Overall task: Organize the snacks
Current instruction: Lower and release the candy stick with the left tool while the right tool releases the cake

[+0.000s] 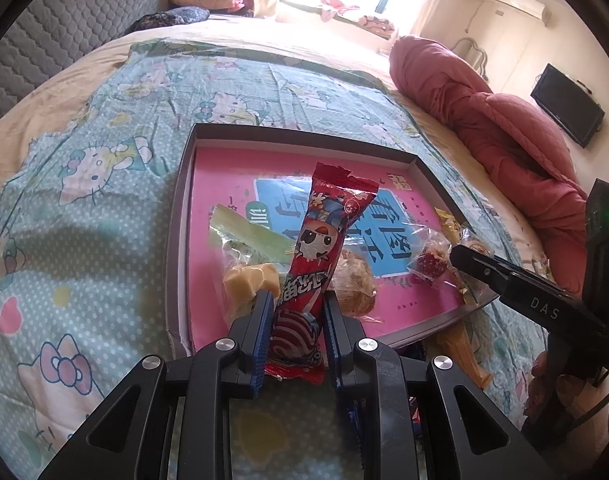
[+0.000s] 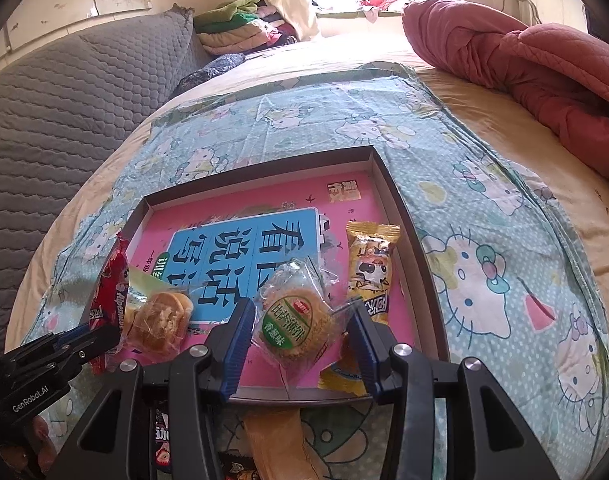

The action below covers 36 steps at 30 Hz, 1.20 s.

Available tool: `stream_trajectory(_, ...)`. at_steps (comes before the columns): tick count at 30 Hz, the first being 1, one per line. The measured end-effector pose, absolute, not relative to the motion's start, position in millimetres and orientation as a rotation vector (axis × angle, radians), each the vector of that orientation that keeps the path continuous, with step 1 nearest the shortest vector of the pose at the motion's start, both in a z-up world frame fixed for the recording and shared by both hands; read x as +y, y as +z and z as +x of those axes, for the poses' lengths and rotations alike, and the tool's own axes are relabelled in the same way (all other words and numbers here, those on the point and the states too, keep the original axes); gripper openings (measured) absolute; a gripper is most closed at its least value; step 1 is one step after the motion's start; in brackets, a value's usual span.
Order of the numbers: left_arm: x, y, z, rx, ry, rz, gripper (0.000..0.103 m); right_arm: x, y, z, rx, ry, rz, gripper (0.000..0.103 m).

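A shallow grey box [image 1: 176,240] with a pink printed bottom lies on the bed; it also shows in the right wrist view [image 2: 404,216]. My left gripper [image 1: 298,300] is shut on a red lollipop packet [image 1: 324,236], held upright above the box's near edge. In the box lie a green-labelled pastry packet [image 1: 244,240], a round cake [image 1: 354,284] and a wrapped red candy [image 1: 430,262]. My right gripper [image 2: 300,320] is open around a round biscuit in clear wrap [image 2: 294,320], which rests in the box. A yellow snack bar [image 2: 370,268] lies beside it.
A Hello Kitty cloth [image 1: 84,208] covers the bed under the box. A red quilt [image 1: 504,120] is bunched at the right. Loose snack packets [image 2: 280,440] lie on the cloth near the box's front edge. A grey padded headboard [image 2: 64,120] stands at the left.
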State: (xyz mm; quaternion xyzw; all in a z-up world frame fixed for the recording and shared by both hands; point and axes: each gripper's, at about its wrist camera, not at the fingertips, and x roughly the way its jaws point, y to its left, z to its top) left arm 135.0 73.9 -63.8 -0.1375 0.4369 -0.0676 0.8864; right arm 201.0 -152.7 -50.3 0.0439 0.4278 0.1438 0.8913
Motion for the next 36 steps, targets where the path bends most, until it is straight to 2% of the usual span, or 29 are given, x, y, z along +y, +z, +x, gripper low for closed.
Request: stream_trajectory(36, 86.0, -68.5, 139.3, 0.895, -0.153, -0.334, 0.026, -163.6, -39.5, 195.6, 0.881, 0.269, 0.102, 0.049)
